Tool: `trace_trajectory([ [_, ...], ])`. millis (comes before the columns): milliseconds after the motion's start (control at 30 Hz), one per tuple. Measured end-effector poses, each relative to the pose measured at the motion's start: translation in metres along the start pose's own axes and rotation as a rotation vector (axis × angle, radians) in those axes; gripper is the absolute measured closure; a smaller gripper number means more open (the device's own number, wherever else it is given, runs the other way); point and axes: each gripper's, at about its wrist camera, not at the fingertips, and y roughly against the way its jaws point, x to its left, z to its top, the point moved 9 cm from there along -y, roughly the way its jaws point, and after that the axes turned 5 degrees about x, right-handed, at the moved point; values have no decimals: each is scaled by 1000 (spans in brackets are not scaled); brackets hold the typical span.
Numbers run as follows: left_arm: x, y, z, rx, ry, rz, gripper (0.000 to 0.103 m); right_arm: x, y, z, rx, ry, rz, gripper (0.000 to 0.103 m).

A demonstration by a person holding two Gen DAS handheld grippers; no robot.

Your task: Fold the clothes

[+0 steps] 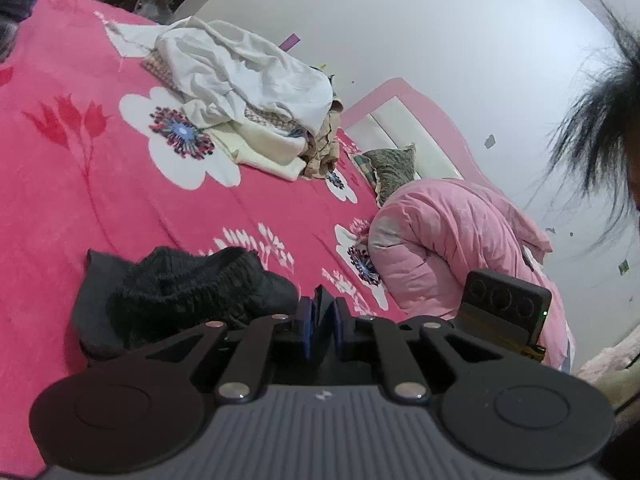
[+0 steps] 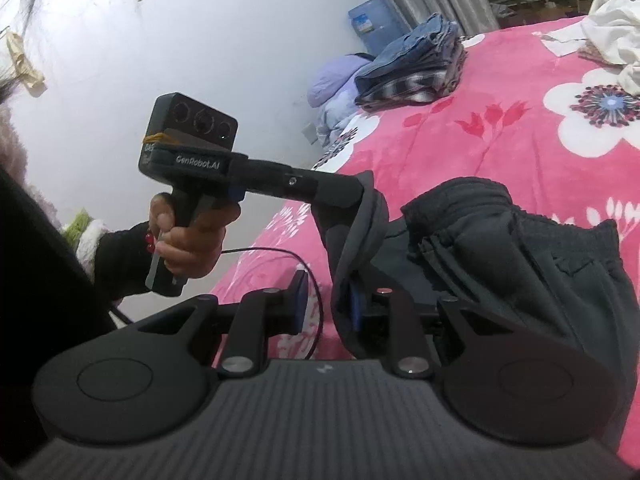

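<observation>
From the left wrist view, the left tool is clamping its blue pads on a dark fold of the black ribbed-waist knit trousers, which are lying bunched on the bright pink floral blanket of the bed; a heap of white and cream clothes is sitting farther back on the blanket; a puffy pink quilted jacket is lying at the right, near a grey patterned pillow and the pink headboard.

From the right wrist view, the right tool is standing partly closed; the trousers' dark cloth is draping over its right finger, and I cannot tell whether it is gripping; a hand is holding the left tool's handle, whose tip is pinching the cloth edge; folded blue denim clothes are stacked at the bed's far edge; a blue water bottle is standing by the wall.
</observation>
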Motion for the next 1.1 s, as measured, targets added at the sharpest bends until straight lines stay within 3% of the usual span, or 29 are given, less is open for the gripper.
trace_trajectory([
  [233,8,-16,28,-40,-24,-5,93,-23,9,15,-64,-52,-49,83],
  [467,17,-17,32,-64,19,19,94,-32,7,18,-82,-94,-36,83],
  [567,12,4,30,-89,32,40,96,-20,5,17,-84,-106,6,83],
  [633,8,24,23,-99,35,64,96,1,-3,16,-78,-105,81,83],
  [733,8,60,-1,-80,42,156,95,36,-30,4,-12,-45,136,81],
  [800,20,79,-25,-43,81,243,84,52,-55,-12,57,-7,124,77],
  [833,27,86,-35,-25,105,293,80,56,-67,-21,97,7,103,68],
  [867,36,95,-45,-17,125,357,67,55,-74,-27,127,10,67,64],
  [900,46,104,-50,-29,143,432,56,52,-75,-29,144,7,26,63],
  [933,53,114,-51,-53,163,477,53,49,-75,-31,160,4,-15,63],
  [1000,61,128,-45,-118,203,507,50,41,-51,-23,100,-31,-35,56],
  [1100,56,120,-21,-169,197,436,41,18,14,-3,-85,-127,-59,28],
])
